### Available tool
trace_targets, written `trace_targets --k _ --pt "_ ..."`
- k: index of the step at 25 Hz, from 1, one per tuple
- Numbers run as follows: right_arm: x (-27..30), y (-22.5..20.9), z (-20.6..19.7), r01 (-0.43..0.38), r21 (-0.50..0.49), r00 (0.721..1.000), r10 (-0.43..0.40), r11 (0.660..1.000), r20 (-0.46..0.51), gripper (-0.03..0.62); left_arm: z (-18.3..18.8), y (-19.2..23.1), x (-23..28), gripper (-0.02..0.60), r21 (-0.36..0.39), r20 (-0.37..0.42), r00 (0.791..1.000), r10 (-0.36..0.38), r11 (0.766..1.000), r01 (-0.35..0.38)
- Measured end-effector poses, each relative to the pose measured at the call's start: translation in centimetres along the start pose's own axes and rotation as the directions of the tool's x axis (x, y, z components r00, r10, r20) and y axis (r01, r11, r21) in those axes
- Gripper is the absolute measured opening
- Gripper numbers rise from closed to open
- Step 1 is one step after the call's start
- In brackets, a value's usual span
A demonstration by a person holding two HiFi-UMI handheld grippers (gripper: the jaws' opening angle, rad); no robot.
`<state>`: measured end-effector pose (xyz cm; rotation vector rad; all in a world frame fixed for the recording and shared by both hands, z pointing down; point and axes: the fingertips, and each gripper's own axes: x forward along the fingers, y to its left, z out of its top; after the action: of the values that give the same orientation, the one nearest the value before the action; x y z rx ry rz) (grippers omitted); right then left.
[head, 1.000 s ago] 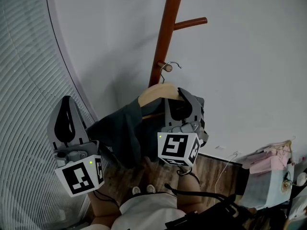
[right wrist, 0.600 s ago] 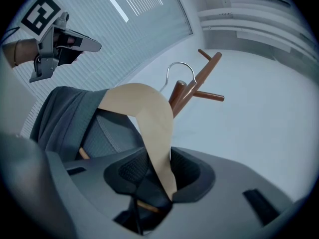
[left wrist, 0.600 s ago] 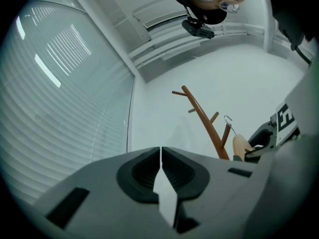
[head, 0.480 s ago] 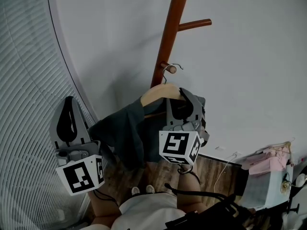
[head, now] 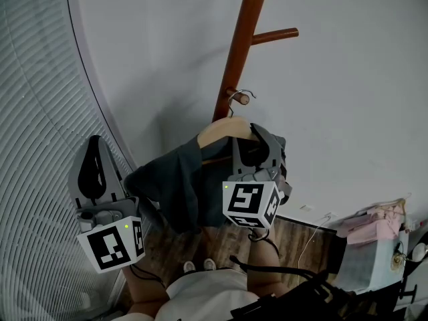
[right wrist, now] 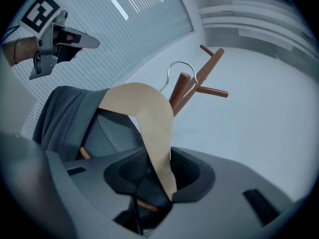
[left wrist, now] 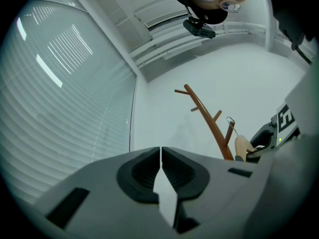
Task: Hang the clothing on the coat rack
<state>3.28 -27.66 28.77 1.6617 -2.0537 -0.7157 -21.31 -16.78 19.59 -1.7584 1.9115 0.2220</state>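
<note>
A brown wooden coat rack stands against the white wall. The wooden hanger carries a dark grey garment, and its wire hook loops round the tip of a short lower peg. My right gripper is shut on the hanger's right arm; in the right gripper view the hanger runs down between the jaws of the right gripper, with the hook over the peg. My left gripper is held off to the left, shut and empty. In its own view the left gripper looks toward the rack.
A blind covers the window at the left. A longer upper peg sticks out to the right. A person's legs and feet are below, with cables and a cluttered cart at the lower right on the wooden floor.
My right gripper has carried the hanger slightly up and toward the rack, so the hook now sits round the lower peg's tip. The left gripper has barely moved.
</note>
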Motion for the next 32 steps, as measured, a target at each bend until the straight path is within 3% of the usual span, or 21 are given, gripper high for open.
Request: trace_targets --k 32 --pt "1.0 0.8 -1.2 -0.015 -0.003 0.999 0.015 1.000 -0.043 0.149 -0.9 0.7 0.0 0.025 0.019 -0.024 1.000 0.009 1.000 -0.008"
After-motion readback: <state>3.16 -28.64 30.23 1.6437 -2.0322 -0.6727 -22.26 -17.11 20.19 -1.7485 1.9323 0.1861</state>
